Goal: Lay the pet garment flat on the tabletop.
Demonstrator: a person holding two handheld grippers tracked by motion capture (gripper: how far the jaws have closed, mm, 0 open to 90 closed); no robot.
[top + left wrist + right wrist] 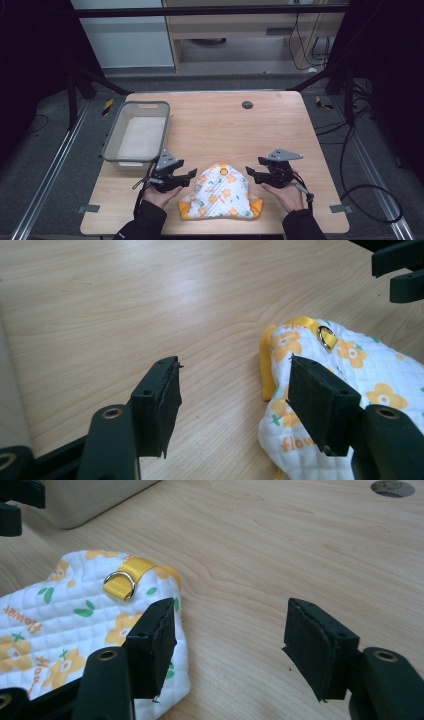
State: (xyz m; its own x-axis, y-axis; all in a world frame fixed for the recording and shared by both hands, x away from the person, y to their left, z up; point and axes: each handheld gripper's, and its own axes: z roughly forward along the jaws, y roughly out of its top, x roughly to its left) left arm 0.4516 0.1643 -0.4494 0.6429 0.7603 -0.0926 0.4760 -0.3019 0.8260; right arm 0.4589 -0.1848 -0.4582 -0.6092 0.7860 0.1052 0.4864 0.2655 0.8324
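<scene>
A white quilted cloth item (221, 196) with orange flowers and yellow trim lies near the table's front edge, between my two grippers. Its far tip carries a yellow loop with a metal ring (326, 336) (120, 584). My left gripper (191, 174) sits just left of it, open, with the cloth (350, 385) partly behind its right jaw. My right gripper (251, 173) sits just right of it, open, its left jaw in front of the cloth's (60, 630) edge. Nothing is held between either pair of jaws.
A grey plastic bin (112, 140) with a pale liner stands at the table's left side, its corner (90, 500) seen from the right gripper view. A round dark grommet (247, 105) (392, 487) sits in the wooden tabletop (225, 125) at the back.
</scene>
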